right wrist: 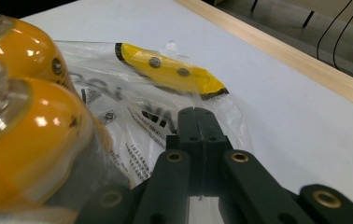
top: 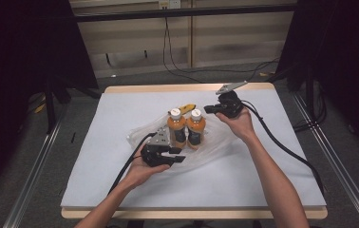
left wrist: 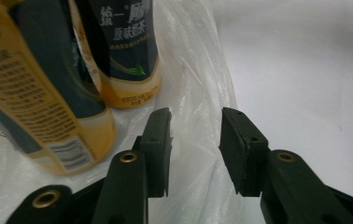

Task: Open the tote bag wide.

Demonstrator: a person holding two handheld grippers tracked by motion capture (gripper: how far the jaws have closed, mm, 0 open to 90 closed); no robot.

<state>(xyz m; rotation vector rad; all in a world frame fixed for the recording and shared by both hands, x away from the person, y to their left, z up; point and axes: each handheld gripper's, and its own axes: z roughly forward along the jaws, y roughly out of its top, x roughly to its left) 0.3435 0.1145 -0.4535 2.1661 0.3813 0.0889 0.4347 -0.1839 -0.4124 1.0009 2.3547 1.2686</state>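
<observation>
two orange bottles (top: 187, 128) stood on clear plastic bag (left wrist: 198, 84). left gripper (left wrist: 195, 140) jaws spread beside bag, film unpinched. right gripper (right wrist: 198, 123) jaws pressed together, empty. bag edge best pinched low, clear of bottles.

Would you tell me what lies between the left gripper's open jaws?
Clear plastic bag film, seen in the left gripper view; the left gripper isn't pressing it.

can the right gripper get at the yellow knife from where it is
Probably yes. The right gripper, jaws shut, points toward the yellow knife with nothing between, but the knife seems to lie under the clear bag, so film may cover it.
</observation>
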